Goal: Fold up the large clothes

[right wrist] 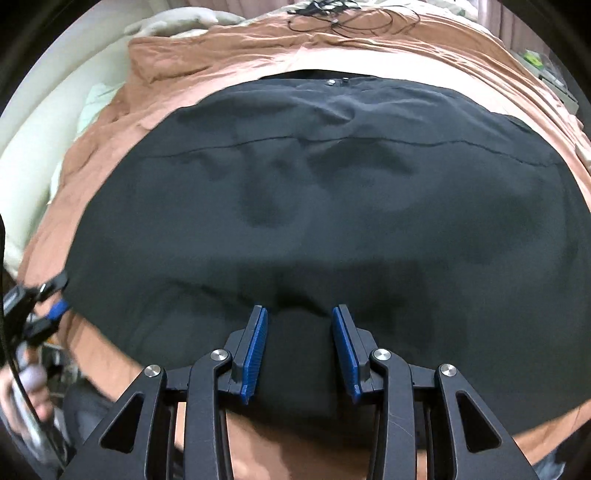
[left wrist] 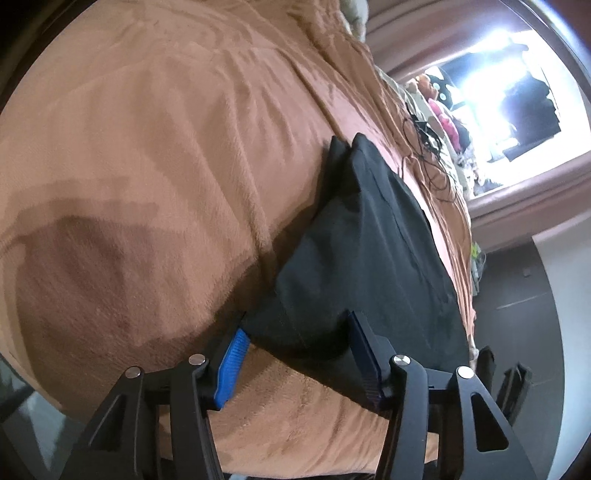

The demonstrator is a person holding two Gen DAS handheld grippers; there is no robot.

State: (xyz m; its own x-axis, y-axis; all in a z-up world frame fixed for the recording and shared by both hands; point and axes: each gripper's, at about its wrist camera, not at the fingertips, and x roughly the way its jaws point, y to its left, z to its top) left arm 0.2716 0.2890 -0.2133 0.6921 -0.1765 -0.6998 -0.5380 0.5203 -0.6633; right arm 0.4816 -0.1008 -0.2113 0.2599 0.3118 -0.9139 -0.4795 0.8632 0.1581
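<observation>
The garment (right wrist: 314, 221) lies spread on the blanket (right wrist: 221, 59), filling the middle of the right wrist frame. Cables (right wrist: 347, 16) lie behind it at top centre. The left gripper (right wrist: 55, 299) sits at its left edge, the right gripper (right wrist: 299, 317) at its near edge.

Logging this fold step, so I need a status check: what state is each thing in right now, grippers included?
Black garment: spread flat on the bed, lightly wrinkled, near hem between both grippers' fingers.
Left gripper: open, straddling the garment's corner.
Right gripper: open, jaws astride the hem.
Brown blanket: spread over the bed, creased.
Black cable: tangled, loose on the blanket.
</observation>
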